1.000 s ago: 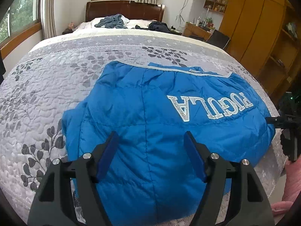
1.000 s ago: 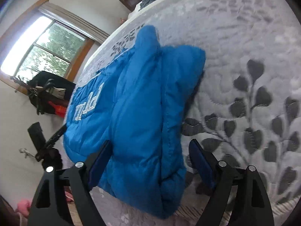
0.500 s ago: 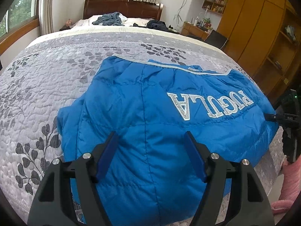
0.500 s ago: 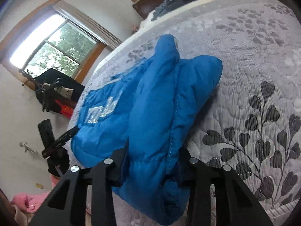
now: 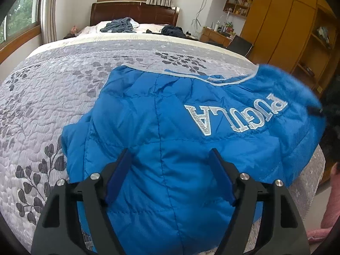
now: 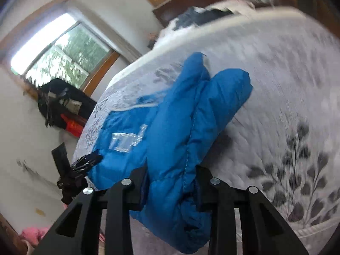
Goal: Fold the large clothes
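Left wrist view: a dark wooden headboard (image 5: 136, 14) and heaped dark garments (image 5: 119, 24) are seen at the far end of the bed, with wooden cupboards (image 5: 282, 21) along the right wall and a black chair (image 5: 239, 44) beside them. Nothing is placed between the claw and the cloth. A blue padded jacket (image 5: 170, 127) is spread on the grey quilt (image 5: 53, 89), near its front edge; silver lettering (image 5: 235, 114) is shown upside down across it, and pale piping edges the far hem. Its shell is smooth, puffy and stitched in panels; the quilt is ribbed, printed with dark leaves. The left gripper (image 5: 170, 176) is held wide apart above the jacket, with nothing between its blue pads.

Right wrist view, blurred: a window (image 6: 59, 53) and a dark heap below it are seen at left. The jacket's thick folded edge (image 6: 191, 138) is pinched by the right gripper (image 6: 172, 182), drawn in tight on it and lifting it off the quilt. The left gripper's fingertips (image 6: 87, 161) are seen at the jacket's far edge.
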The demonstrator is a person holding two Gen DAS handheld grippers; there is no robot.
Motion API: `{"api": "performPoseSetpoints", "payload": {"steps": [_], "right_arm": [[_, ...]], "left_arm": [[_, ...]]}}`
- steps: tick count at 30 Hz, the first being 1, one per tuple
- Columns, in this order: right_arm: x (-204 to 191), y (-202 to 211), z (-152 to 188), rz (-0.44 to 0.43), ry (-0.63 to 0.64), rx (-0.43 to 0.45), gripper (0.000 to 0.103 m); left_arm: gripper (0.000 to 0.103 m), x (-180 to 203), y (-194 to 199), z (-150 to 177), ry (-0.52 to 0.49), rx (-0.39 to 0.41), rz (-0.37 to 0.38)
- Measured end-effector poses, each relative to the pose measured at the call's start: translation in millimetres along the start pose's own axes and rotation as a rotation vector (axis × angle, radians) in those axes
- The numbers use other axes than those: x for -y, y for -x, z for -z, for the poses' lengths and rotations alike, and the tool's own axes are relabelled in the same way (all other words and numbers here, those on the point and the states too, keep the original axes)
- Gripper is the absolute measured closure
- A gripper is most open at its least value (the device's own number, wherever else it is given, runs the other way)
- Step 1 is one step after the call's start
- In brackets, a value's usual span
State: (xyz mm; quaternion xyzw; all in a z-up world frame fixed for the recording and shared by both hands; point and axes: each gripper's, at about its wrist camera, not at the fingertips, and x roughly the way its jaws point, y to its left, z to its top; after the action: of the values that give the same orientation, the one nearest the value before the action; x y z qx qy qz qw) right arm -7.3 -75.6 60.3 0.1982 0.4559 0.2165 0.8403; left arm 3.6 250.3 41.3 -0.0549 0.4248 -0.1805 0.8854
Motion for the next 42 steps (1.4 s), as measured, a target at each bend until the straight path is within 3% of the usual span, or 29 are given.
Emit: {"api": "performPoseSetpoints", "payload": {"steps": [4,9,16,23,31,35,42], "right_arm": [[-77,-5,-19,0.045,0.174,-0.02,0.07],[-166,-44,-27,0.068,0.39,-0.104,0.07],[-232,-127,-14,0.081,0.569,-0.272,0.07],[-238,-192,7,0.039,0.584,-0.412,0.068],[-230,-214,20,0.003,0.576,-0.443,0.054],[-234,-197,18,-0.022,0.568,-0.421,0.048],[-225,-123,-2,-0.112,0.509,-0.311,0.036]], "left_arm": [[0.029,-5,5,-1,0.023,0.005,0.034],[0.03,-23,29,-2,0.085,0.029,0.124],[0.03,-53,58,-2,0.158,0.083,0.174],[0.03,-80,66,-2,0.251,0.095,0.262],[0.03,-76,54,-12,0.238,0.066,0.312],[0.03,-76,40,-18,0.251,0.027,0.331],[0.03,-81,22,-32,0.292,0.0,0.4]]}}
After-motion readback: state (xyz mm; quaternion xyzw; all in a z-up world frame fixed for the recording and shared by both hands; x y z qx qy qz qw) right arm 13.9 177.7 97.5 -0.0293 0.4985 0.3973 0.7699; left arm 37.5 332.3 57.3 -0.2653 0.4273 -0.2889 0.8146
